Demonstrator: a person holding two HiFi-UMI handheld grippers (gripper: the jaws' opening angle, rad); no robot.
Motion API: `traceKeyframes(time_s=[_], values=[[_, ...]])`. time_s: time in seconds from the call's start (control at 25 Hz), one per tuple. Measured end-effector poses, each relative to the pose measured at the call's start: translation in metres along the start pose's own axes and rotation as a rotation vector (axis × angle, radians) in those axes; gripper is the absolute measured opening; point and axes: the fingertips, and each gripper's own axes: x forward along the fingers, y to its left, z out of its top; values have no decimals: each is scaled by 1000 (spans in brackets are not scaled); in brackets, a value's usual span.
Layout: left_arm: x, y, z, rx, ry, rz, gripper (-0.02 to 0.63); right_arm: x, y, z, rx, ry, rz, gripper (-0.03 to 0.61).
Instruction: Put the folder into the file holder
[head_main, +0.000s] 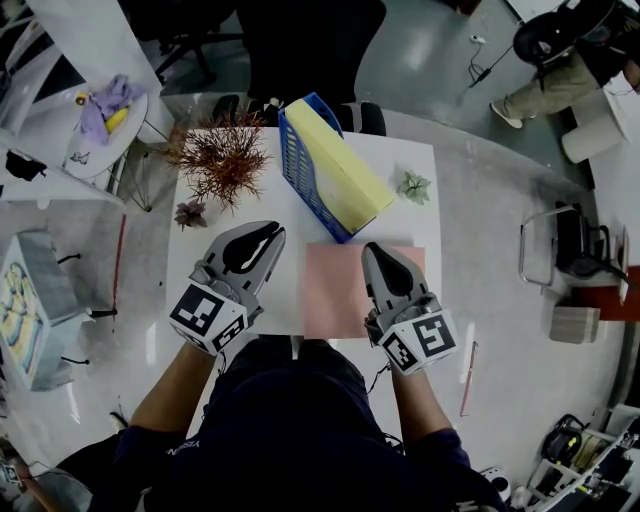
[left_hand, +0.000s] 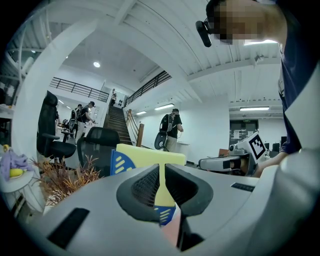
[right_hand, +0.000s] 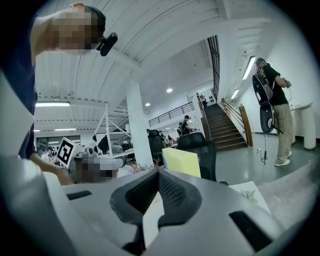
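Note:
On the white table (head_main: 420, 225), a blue file holder (head_main: 298, 175) stands at the back with a yellow folder (head_main: 340, 160) inside it. A pink folder (head_main: 335, 295) lies flat near the front edge. My left gripper (head_main: 272, 233) hovers just left of the pink folder, jaws shut and holding nothing. My right gripper (head_main: 371, 250) is over the pink folder's right part, also shut, with nothing visibly held. The left gripper view looks past the left gripper (left_hand: 160, 172) at the yellow folder (left_hand: 150, 155), the holder (left_hand: 120, 162) and a strip of pink folder (left_hand: 172, 232). In the right gripper view, the yellow folder (right_hand: 181, 161) shows beyond the right gripper (right_hand: 158, 175).
A dried reddish plant (head_main: 222, 158) and a small dark succulent (head_main: 190, 212) stand at the table's back left. A small green plant (head_main: 413, 186) sits at the back right. A black office chair (head_main: 300, 50) is behind the table, and a round side table (head_main: 105, 115) stands to the left.

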Motion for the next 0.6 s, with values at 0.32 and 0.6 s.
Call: traceKeyframes(time_s=[0.32, 0.6], values=[[5, 2, 2, 1, 0, 2, 55, 4, -4, -1, 2, 13, 3, 3], [8, 2, 2, 2, 2, 0, 55, 5, -7, -3, 1, 24, 5, 3]])
